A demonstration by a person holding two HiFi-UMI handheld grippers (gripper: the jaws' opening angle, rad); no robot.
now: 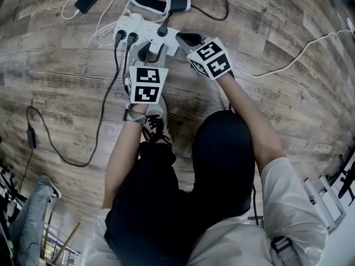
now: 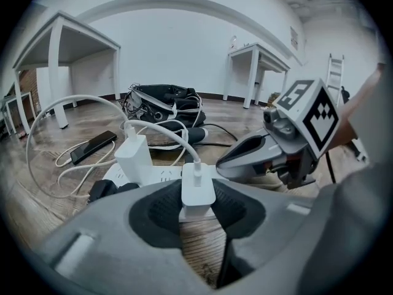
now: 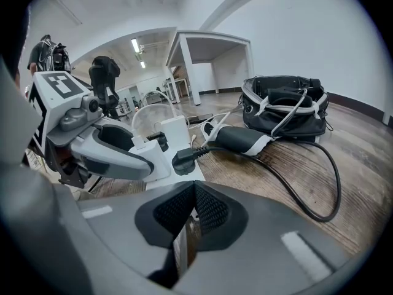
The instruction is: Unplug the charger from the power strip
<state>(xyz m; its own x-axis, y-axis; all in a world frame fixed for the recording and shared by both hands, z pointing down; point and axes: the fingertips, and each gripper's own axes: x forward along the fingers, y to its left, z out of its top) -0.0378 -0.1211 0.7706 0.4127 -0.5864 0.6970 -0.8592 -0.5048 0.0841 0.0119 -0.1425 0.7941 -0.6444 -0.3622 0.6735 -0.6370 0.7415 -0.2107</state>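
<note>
Charger gripped, not yet pulled
Left gripper (image 1: 151, 50) clamps charger (image 2: 198, 186); right gripper (image 3: 191, 211), jaws together, apparently steadies power strip (image 1: 145, 31). Next: pull straight out.

The charger's (image 2: 198, 189) looking plain white; power strip's (image 2: 161, 176) looking white too. Floor (image 1: 277, 82) is showing grey-brown wood grain.
</note>
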